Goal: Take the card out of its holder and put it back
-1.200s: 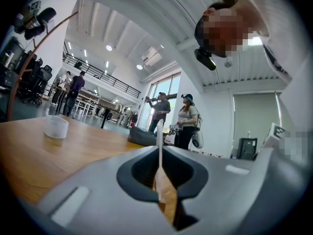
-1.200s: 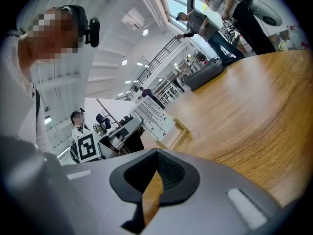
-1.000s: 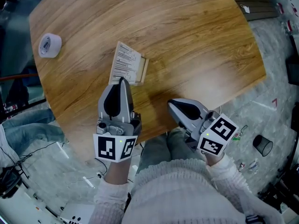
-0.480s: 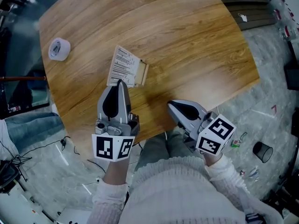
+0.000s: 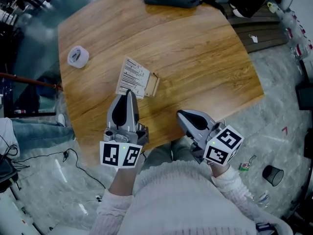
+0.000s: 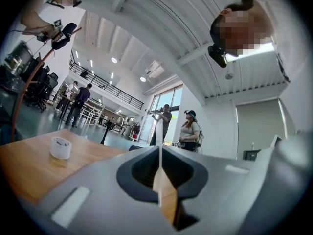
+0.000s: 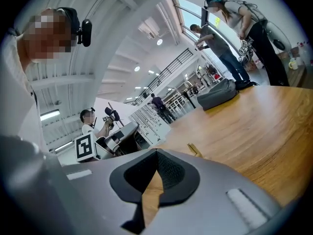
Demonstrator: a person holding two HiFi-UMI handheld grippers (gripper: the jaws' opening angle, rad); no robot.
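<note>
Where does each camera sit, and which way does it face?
Head view: on the person's head, facing steeply down at the table; sleeves, left gripper, right gripper show.
Left gripper view: on that gripper, facing along its jaws, shut on the edge-on card.
Right gripper view: on that gripper, facing across the table toward a dark bag; jaws shut, empty.
Shared: head and left gripper views show the tape roll.

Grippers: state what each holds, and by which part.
Nothing is held: left gripper and right gripper are shut empty; the card sits in its holder.
</note>
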